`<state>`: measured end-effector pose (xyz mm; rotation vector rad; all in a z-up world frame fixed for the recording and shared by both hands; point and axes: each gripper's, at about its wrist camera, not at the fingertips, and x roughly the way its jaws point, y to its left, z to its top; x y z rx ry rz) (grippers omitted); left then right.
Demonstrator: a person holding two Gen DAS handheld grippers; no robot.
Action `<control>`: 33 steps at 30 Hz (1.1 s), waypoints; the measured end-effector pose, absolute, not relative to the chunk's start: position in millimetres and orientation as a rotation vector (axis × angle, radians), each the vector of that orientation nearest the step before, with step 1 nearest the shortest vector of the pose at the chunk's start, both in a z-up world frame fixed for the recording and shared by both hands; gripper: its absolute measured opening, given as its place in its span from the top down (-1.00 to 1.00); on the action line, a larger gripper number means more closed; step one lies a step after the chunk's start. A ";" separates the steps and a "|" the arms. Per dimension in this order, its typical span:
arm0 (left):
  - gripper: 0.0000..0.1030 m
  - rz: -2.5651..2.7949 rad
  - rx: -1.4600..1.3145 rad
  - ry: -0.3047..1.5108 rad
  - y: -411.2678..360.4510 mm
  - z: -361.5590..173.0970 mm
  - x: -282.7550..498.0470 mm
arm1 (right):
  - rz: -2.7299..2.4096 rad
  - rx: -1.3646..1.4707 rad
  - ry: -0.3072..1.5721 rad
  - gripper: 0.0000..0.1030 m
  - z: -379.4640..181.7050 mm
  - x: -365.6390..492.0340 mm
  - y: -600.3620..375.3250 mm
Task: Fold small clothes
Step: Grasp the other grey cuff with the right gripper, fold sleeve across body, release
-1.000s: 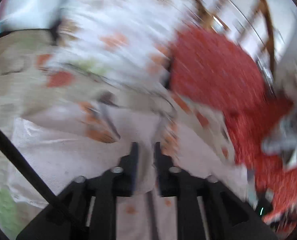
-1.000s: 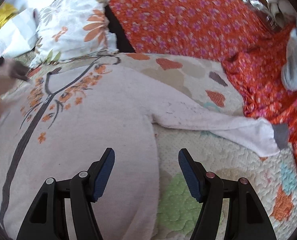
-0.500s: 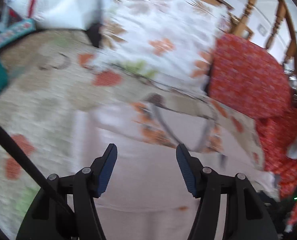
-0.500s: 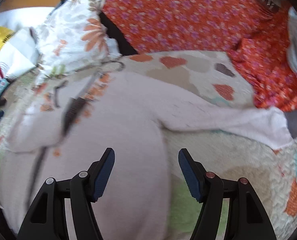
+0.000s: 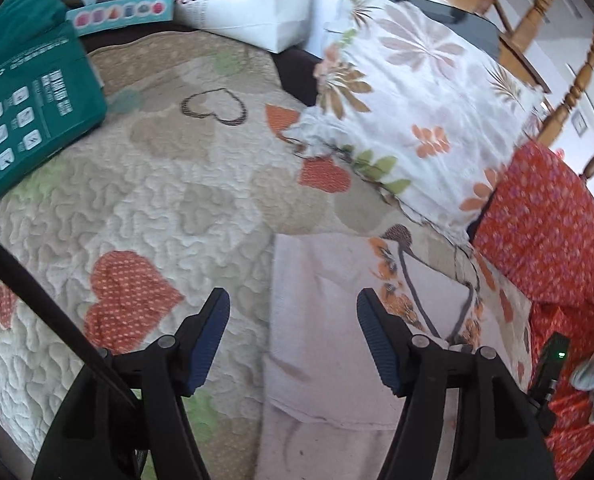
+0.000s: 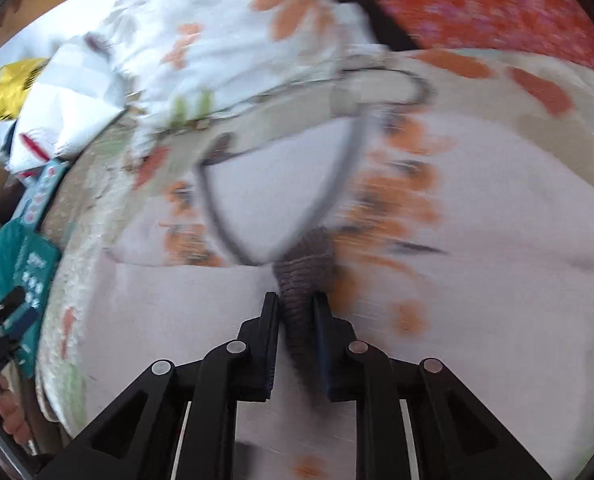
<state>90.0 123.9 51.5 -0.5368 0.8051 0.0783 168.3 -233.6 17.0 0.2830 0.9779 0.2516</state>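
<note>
Quilted bedding (image 5: 157,208) with heart patches is covering the bed, a floral pillow (image 5: 413,112) and red flowered cushion (image 5: 545,236) lying at the far side. Spread on the quilt is lying the pale pink top (image 5: 329,320), printed with a grey and orange branch. Over its left edge the left gripper (image 5: 293,340) is hovering with fingers spread, grasping nothing. Meanwhile the right gripper (image 6: 295,320) is pinching the grey ribbed cuff (image 6: 305,276) over the garment's middle. Being soft, light and limp, the fabric is likely to sag and wrinkle, so cuffs, hems and seams are offering the firmest hold.
</note>
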 end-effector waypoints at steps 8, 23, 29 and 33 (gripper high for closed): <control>-0.27 0.077 -0.595 0.823 136.8 51.9 93.7 | 0.487 0.197 0.928 0.49 64.3 151.1 -203.4; -0.28 0.091 -0.575 0.848 127.2 45.3 97.7 | 0.312 0.191 1.016 0.91 32.8 162.9 -186.8; -0.28 0.104 -0.531 0.860 122.5 42.8 95.8 | 0.085 0.243 0.923 0.92 61.2 144.0 -261.2; -0.28 0.093 -0.473 0.910 106.9 33.3 99.1 | -0.083 0.273 0.952 0.93 52.3 134.3 -318.2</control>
